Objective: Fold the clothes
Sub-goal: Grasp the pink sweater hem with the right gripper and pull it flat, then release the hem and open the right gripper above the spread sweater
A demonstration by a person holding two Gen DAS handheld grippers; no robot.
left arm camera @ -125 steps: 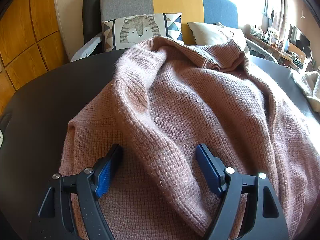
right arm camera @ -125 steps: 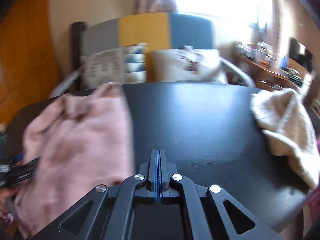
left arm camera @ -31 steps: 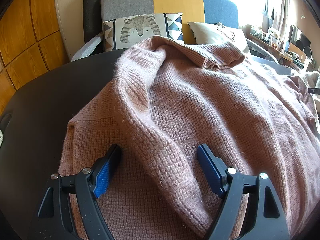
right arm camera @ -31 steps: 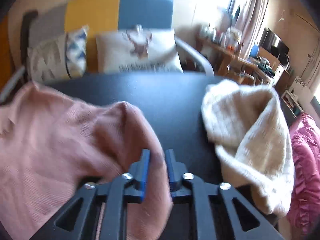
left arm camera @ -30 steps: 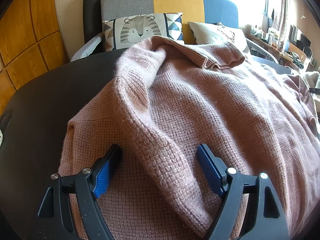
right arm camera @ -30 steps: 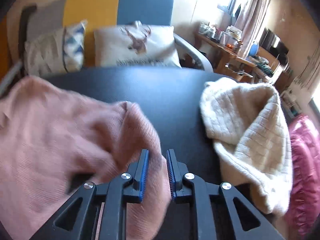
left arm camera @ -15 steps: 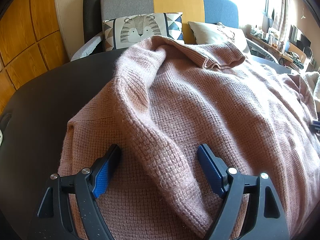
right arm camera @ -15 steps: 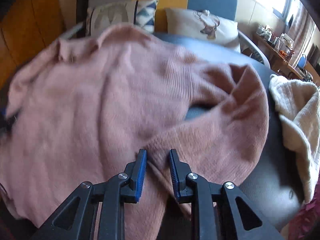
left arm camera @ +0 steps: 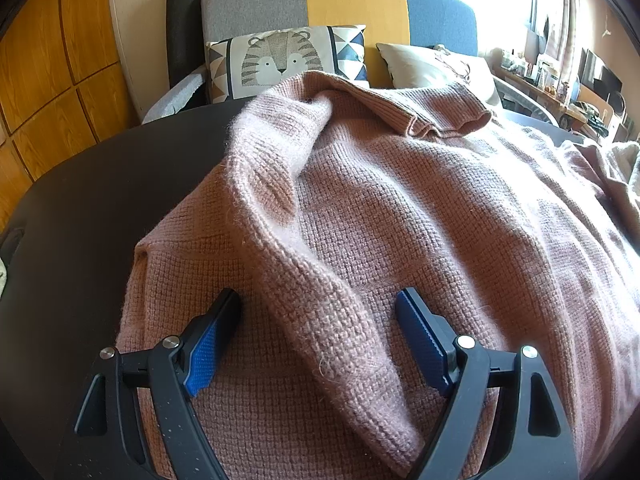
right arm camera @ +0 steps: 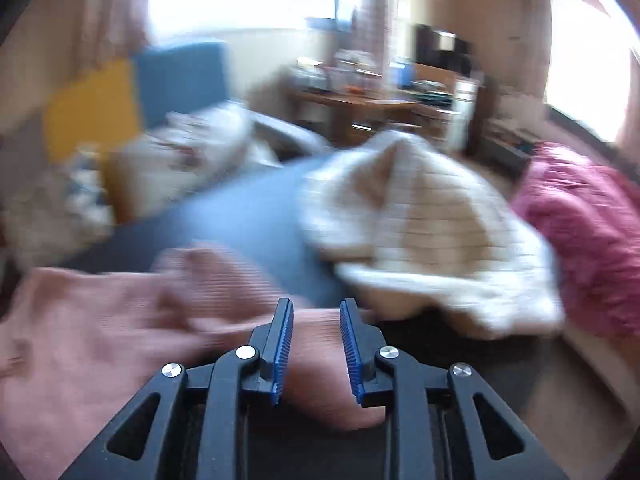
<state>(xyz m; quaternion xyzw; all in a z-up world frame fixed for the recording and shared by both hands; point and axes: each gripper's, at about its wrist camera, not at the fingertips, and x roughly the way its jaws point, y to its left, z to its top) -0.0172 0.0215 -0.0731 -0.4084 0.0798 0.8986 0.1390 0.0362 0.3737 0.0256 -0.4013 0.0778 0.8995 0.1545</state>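
Observation:
A pink knitted sweater (left arm camera: 400, 200) lies spread over the black table (left arm camera: 80, 220), its ribbed collar at the far side. My left gripper (left arm camera: 316, 296) stands open low over the sweater's near part, and its blue pads straddle a raised fold without closing on it. In the blurred right wrist view, my right gripper (right arm camera: 316, 304) holds a bunch of the pink sweater (right arm camera: 100, 320) between its pads, close to the table (right arm camera: 248, 216) at the sweater's right edge.
A cream knitted garment (right arm camera: 420, 240) lies heaped on the table just right of the pink one. A magenta blanket (right arm camera: 580, 220) is beyond the table's right edge. Behind the table stands a grey, yellow and blue sofa (left arm camera: 352, 4) with a tiger cushion (left arm camera: 280, 60).
My right gripper has swung from over the sweater's body back to the right, still with pink cloth between its pads; its view now faces the cream garment. My left gripper has not moved.

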